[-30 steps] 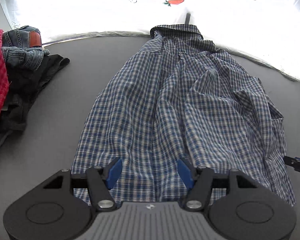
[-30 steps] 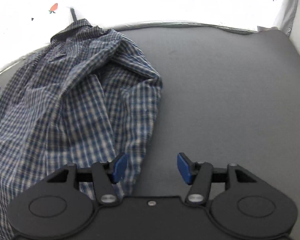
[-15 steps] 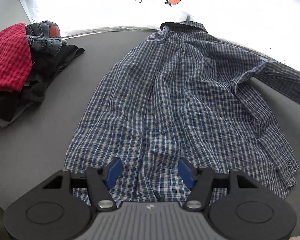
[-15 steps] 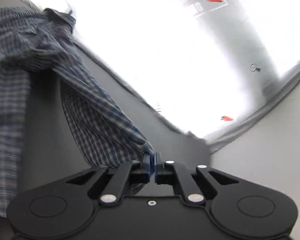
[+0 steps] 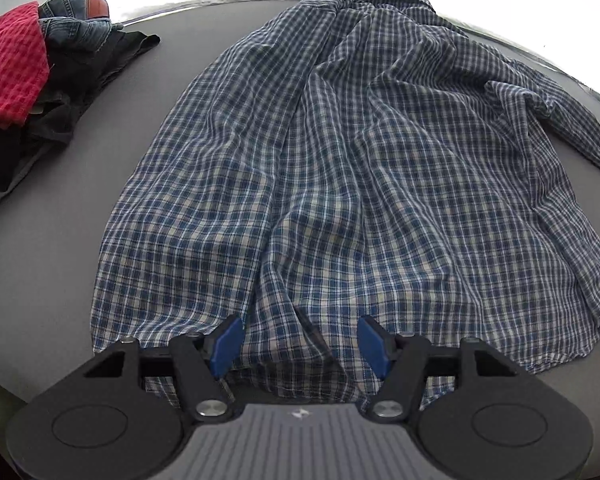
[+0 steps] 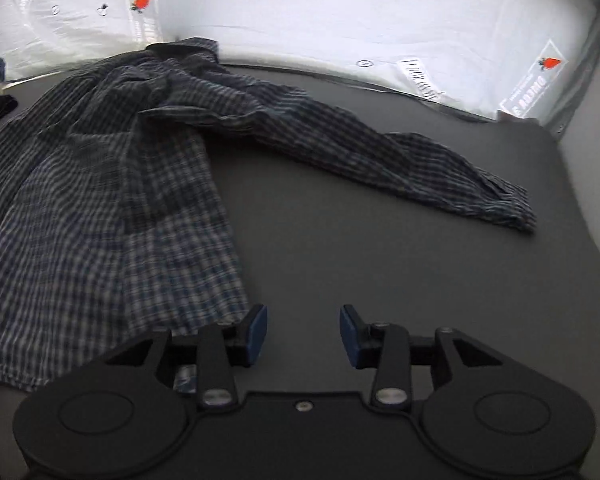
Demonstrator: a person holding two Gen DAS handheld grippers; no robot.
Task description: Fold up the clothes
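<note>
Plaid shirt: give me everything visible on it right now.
The plaid shirt is a blue, navy and white check, thin woven fabric by its look, wrinkled with long creases. It lies spread on the grey table, collar at the far edge by the white sheet, hem nearest the grippers. One sleeve is stretched out flat to the side, its cuff on the table. The open left gripper is above the hem; the open right gripper sits beside the hem corner, holding nothing.

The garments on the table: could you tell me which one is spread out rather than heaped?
The blue plaid shirt, spread across the grey table with one sleeve stretched out. The red cloth, jeans and dark clothing are piled together.
</note>
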